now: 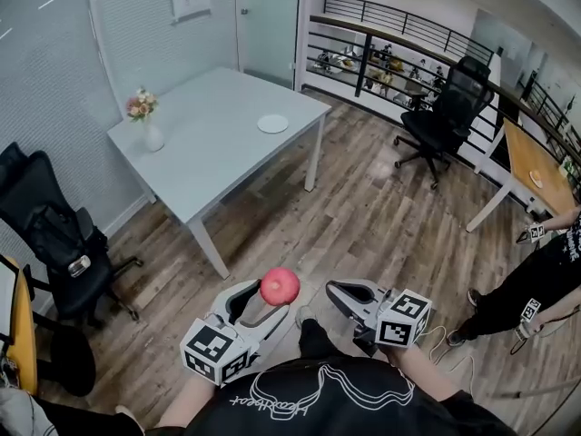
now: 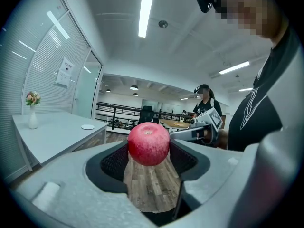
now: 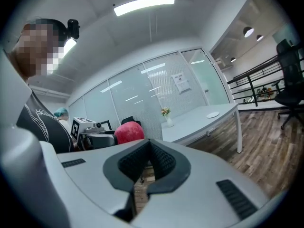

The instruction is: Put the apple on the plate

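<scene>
- Wooden floor [image 1: 363, 216] lies below; the white counter [image 1: 209, 143] carries the plate [image 1: 272, 123].
- Left tongs [image 1: 274, 294] are clamped on the red apple [image 1: 280, 285].
- Right tongs [image 1: 338, 291] are together, empty.

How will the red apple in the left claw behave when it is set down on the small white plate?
The apple is round, so it may roll if released off-centre. It seems firm: the left claw pinches it without visible denting. The plate looks shallow, so its rim probably would not stop it.
</scene>
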Demonstrator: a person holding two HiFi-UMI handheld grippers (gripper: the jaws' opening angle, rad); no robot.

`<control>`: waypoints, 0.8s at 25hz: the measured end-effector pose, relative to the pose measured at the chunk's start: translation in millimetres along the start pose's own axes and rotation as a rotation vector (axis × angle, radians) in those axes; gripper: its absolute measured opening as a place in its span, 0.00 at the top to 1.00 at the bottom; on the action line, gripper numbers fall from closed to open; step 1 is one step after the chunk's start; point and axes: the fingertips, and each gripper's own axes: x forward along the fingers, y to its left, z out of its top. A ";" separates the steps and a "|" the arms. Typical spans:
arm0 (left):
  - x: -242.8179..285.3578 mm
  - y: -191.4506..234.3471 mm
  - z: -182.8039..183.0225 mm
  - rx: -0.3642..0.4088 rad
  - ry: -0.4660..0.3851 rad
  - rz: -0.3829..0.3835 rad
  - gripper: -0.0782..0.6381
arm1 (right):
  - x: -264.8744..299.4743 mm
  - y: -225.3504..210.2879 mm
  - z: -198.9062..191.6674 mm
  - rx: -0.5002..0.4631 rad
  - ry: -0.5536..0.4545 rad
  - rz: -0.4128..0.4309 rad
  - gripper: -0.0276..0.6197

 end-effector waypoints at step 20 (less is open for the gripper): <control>222.8 187.4 28.2 -0.081 0.111 0.036 0.50 | 123.0 -257.6 85.0 0.119 -0.029 0.071 0.94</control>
